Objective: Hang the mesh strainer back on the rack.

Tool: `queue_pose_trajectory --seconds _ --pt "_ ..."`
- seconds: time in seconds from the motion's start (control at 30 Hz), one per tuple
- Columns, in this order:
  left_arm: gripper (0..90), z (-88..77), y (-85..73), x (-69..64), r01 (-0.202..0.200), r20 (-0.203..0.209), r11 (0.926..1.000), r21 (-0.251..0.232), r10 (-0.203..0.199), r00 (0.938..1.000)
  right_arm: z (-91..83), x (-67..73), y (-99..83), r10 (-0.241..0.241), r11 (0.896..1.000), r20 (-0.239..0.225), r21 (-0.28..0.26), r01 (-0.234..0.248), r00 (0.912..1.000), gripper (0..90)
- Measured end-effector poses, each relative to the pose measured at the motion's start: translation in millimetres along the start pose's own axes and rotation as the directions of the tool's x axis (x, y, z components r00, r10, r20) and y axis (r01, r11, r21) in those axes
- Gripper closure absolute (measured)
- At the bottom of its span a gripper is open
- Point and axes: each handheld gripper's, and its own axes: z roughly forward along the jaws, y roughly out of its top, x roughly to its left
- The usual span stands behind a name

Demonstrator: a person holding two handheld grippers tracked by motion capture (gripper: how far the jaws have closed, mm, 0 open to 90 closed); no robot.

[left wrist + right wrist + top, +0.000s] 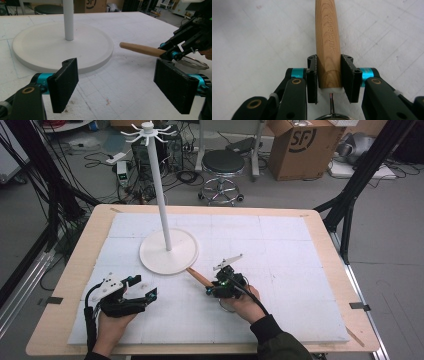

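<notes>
Forearms enter from the near edge of the counter (60, 320), a pale wooden top covered by a white foam sheet (300, 285) scored into squares.

Left gripper (142, 290): held low over the foam at the near left, jaws spread wide, nothing between them. In the left gripper view (120, 85) its two ribbed black pads stand well apart above bare foam.

Right gripper (209, 290): near centre, right of the left gripper. Its jaws are clamped on the wooden handle (328, 42) of a small wire-mesh strainer (193, 62). In the right gripper view (329, 77) the pads press both sides of the handle at its butt end, where a thin metal shank leaves the wood toward the strainer's rim. The handle carries the stamped words "KITCHEN TOOL". In the left gripper view the strainer's round mesh bowl lies flat on the foam behind that gripper; whether it holds anything cannot be told. The handle's free end (195, 274) points toward the stand, close to its base but apart from it.

Farther back: a white stand with a round disc base (150, 255), an upright pole (161, 195) and a crown of hooks (148, 131) at the top, all bare.

Beyond the counter: a round stool (223, 165) and a cardboard box (300, 147) on the floor.
</notes>
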Motion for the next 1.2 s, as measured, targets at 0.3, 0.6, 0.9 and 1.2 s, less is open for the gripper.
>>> queue_pose_trajectory --seconds 0.3,0.6,0.9,1.2 --pt "20.5 0.3 -0.1 0.1 -0.001 0.002 1.0000 0.001 0.001 1.0000 -20.5 -9.3 4.5 0.067 0.977 -0.073 -0.199 -0.080 0.9951 68.5" --pt "20.5 -0.1 0.0 0.3 -0.001 0.001 1.0000 0.000 0.001 1.0000 -43.8 -9.0 25.6 0.081 0.892 -0.145 -0.431 -0.137 0.9861 68.5" --pt "20.5 -1.2 0.0 0.7 0.004 0.009 1.0000 -0.003 -0.004 1.0000 -50.9 -2.6 53.0 0.049 0.838 -0.161 -0.530 -0.129 0.9857 68.5" --pt "20.5 -0.6 0.4 1.2 0.007 0.014 1.0000 -0.006 -0.006 0.9999 -57.9 2.6 76.2 0.034 0.775 -0.160 -0.619 -0.127 0.9865 68.5"
